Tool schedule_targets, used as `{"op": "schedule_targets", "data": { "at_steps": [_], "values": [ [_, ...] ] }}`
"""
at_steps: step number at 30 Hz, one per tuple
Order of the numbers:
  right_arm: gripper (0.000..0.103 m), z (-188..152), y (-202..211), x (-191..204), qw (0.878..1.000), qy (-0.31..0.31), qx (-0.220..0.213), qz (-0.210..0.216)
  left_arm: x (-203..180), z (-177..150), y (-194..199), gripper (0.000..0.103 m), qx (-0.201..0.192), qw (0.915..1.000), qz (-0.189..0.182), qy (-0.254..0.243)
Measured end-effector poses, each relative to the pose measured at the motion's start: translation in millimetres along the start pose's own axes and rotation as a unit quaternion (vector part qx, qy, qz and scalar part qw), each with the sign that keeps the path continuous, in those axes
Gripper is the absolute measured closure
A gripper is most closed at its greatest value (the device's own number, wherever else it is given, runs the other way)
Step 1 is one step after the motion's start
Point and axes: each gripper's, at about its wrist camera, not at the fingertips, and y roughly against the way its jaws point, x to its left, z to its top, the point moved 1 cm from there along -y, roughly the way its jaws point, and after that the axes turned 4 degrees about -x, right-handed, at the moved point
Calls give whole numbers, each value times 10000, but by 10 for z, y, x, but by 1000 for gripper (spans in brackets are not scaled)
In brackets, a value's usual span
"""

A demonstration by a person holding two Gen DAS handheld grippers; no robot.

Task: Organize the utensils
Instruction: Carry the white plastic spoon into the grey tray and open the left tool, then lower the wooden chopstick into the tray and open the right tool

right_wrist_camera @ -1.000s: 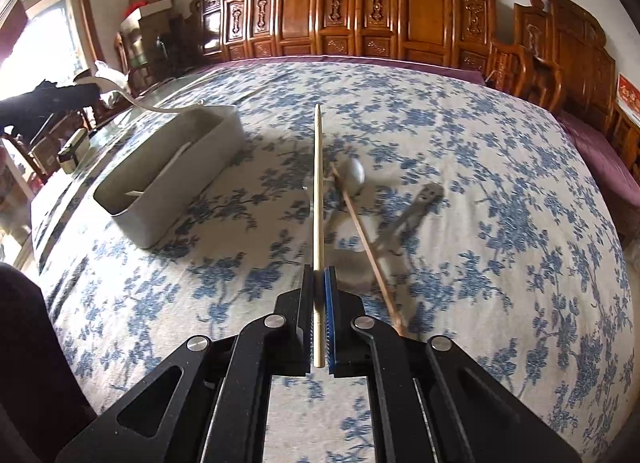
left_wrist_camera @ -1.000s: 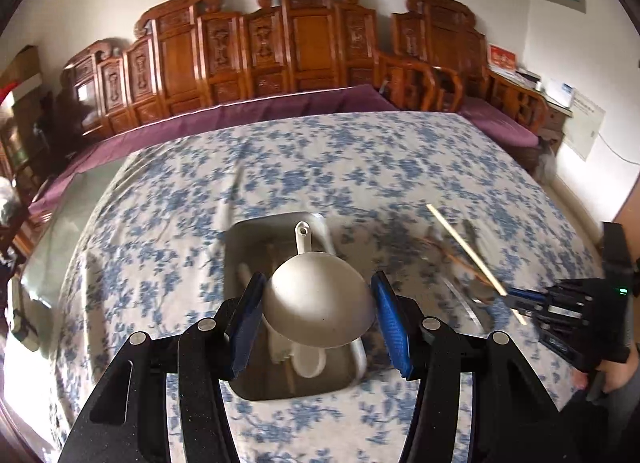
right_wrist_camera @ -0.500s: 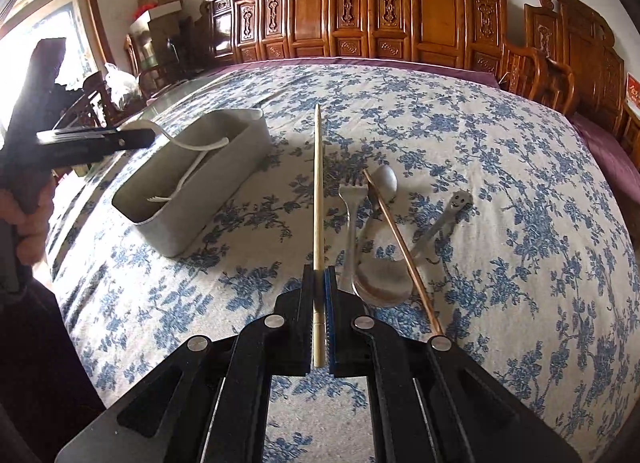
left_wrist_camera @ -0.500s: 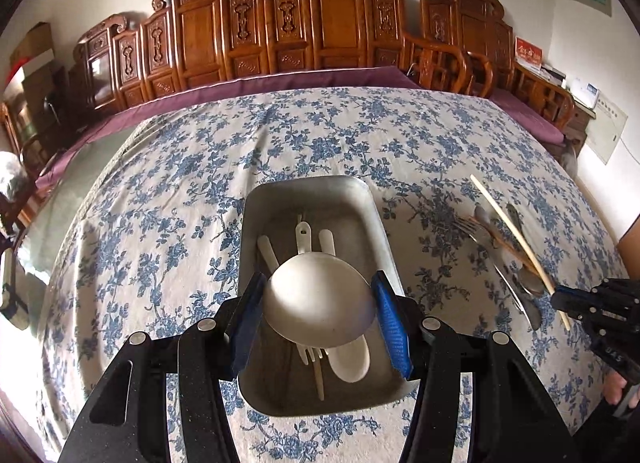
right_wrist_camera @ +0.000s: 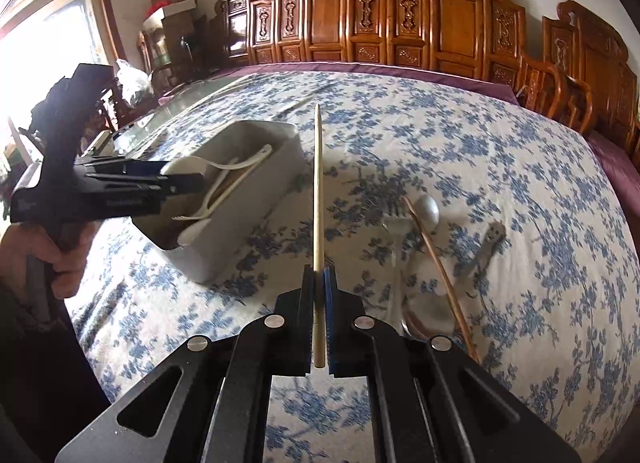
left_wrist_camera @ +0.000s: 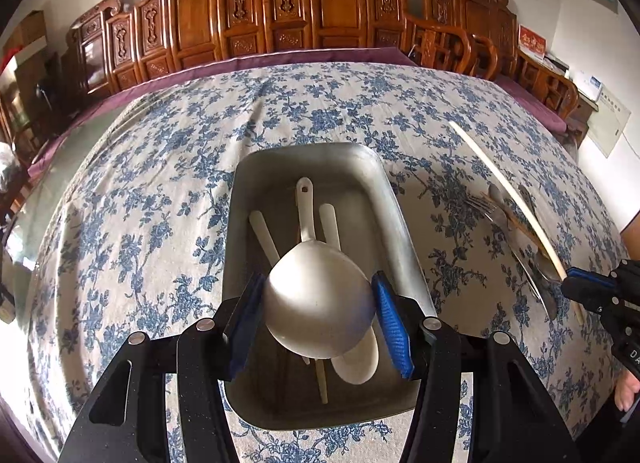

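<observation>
Carved wooden chairs (left_wrist_camera: 332,11) behind, blue-flower tablecloth (left_wrist_camera: 160,183) over whole table.

Changed since a sec ago, left wrist view: grey bin (left_wrist_camera: 386,199) looks much bigger and nearer now, fills centre of view, so left gripper (left_wrist_camera: 320,303) has come down toward it. Clamped on bowl of white ladle (left_wrist_camera: 320,299), pads pressing both sides, handle pointing away over the bin. Inside bin already: white plastic spoons and fork (left_wrist_camera: 264,239), lying flat along the bottom.

Right wrist view: bin (right_wrist_camera: 256,199) closer to centre than before, so right gripper (right_wrist_camera: 318,319) has shifted toward it w/ light wooden chopstick (right_wrist_camera: 318,191). Jaws shut tight on the chopstick near its lower end, stick pointing away, above the cloth, not touching anything.

Left on cloth, right of the bin: metal fork (right_wrist_camera: 394,235), metal spoon (right_wrist_camera: 426,211), darker chopstick (right_wrist_camera: 440,275) across them, small metal piece w/ a face (right_wrist_camera: 490,243). Not moved, same pile.

Meaning for task: ladle prob. just above the bin, release seems next; cannot tell if it already touches the spoons. Chopstick prob. follows after. Four pcs approx still to collect, so maybe halfway. Risk: both grippers crowding the same bin.
</observation>
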Motion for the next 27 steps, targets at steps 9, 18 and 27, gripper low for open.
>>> {"op": "schedule_targets", "data": {
  "at_steps": [9, 18, 27],
  "values": [
    [97, 229, -205, 377, 9995, -30, -19, 305, 118, 47, 83, 45, -145, 9997, -107, 157],
    [97, 352, -514, 637, 9986, -244, 138, 451, 449, 83, 164, 44, -261, 9988, 116, 392],
    [97, 443, -831, 811, 9968, -537, 295, 507, 720, 86, 186, 44, -306, 9973, 319, 593]
  ]
}}
